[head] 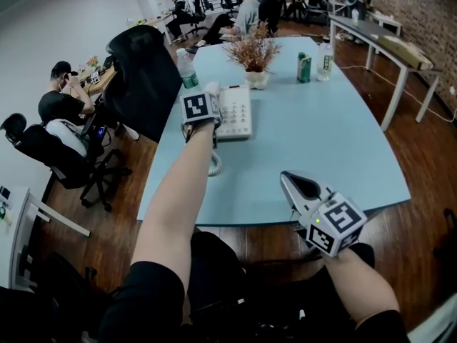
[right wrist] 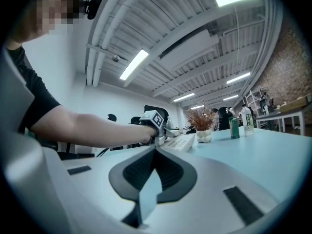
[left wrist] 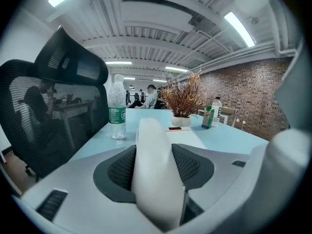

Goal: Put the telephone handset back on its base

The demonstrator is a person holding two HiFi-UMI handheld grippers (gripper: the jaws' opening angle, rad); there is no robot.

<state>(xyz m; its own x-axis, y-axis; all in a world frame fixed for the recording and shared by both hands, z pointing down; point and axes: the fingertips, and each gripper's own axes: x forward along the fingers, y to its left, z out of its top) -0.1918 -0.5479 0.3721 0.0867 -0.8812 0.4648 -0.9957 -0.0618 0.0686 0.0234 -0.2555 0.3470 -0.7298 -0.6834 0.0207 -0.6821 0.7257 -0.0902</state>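
The white telephone base [head: 235, 113] with its keypad lies on the light blue table [head: 321, 141], left of the middle. My left gripper [head: 207, 104] is at the base's left side, shut on the white handset [left wrist: 153, 179], which fills the gap between the dark pads [left wrist: 122, 167]. Whether the handset rests in the cradle I cannot tell. The coiled cord [head: 214, 164] hangs toward the near edge. My right gripper [head: 285, 179] hovers at the table's near edge, apart from the phone, jaws shut with nothing between them [right wrist: 155, 152].
Behind the phone stand a dried plant in a white pot [head: 253, 59], a water bottle [head: 187, 70], a green carton [head: 304, 68] and another bottle [head: 325, 61]. A black mesh chair [head: 143, 77] stands at the table's left side. People sit at desks beyond.
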